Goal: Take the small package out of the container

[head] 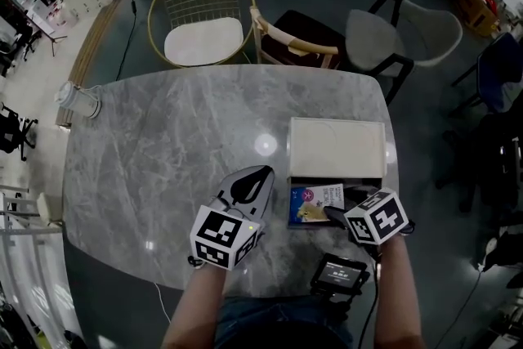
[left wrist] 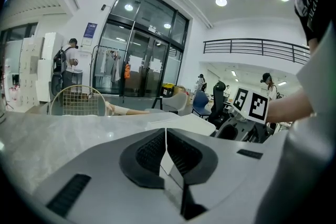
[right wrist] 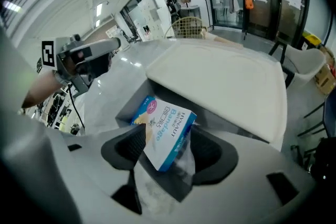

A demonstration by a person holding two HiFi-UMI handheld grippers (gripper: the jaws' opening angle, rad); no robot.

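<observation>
Right gripper (right wrist: 168, 147): jaws spread wide, straddling the small package (right wrist: 165, 126), left pad at one edge, right pad just beside the other, not clamped. The package lies tilted in the open container (right wrist: 127, 106). Left gripper (left wrist: 166, 140): jaws closed together, empty.

Seen from above, a grey marble table (head: 163, 143) holds a container (head: 364, 186) with a white lid (head: 337, 147) over its far part, a small blue-and-white package (head: 315, 199) in the open near part, the right gripper (head: 331, 214) at the package's near edge, and the left gripper (head: 255, 176) just to the left.
</observation>
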